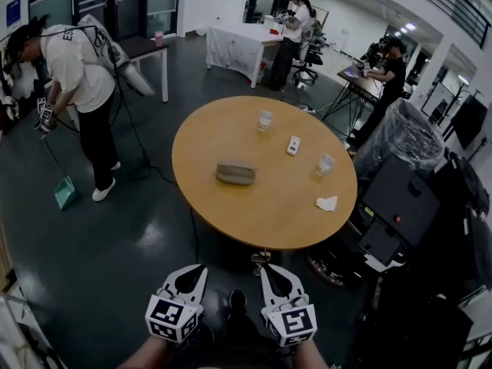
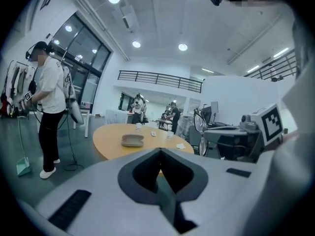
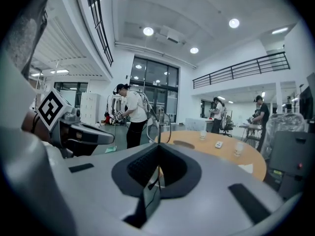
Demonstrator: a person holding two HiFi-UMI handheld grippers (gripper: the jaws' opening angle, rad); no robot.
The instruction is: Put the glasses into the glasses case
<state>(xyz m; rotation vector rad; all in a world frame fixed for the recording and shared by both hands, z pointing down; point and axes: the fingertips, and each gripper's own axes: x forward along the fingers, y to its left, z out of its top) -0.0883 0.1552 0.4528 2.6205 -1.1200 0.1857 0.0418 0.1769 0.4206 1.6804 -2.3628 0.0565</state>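
The right gripper (image 1: 270, 274) has its jaws pressed together on the glasses (image 3: 150, 194). One lens is pinched between them and the thin frame rises past the tips. The left gripper (image 1: 194, 274) is held just beside it, jaws closed against each other with nothing between them. Both sit off the near edge of the round table (image 1: 231, 225), over the dark floor (image 1: 115, 260) rather than above the tabletop. The glasses case (image 1: 235, 174) lies closed near the middle of the table, well apart from both grippers. Past it, toward the table's far edge, stands a paper cup (image 1: 265, 120). A second cup (image 1: 324, 164) stands near the table's right edge, and a small white remote (image 1: 294, 145) lies between the two cups. A crumpled tissue (image 1: 327, 203) lies by the table's near right edge. Left of the table a person (image 1: 77, 75) bends over a teal dustpan (image 1: 64, 193) on the floor, and beyond the table's far side other people stand at desks
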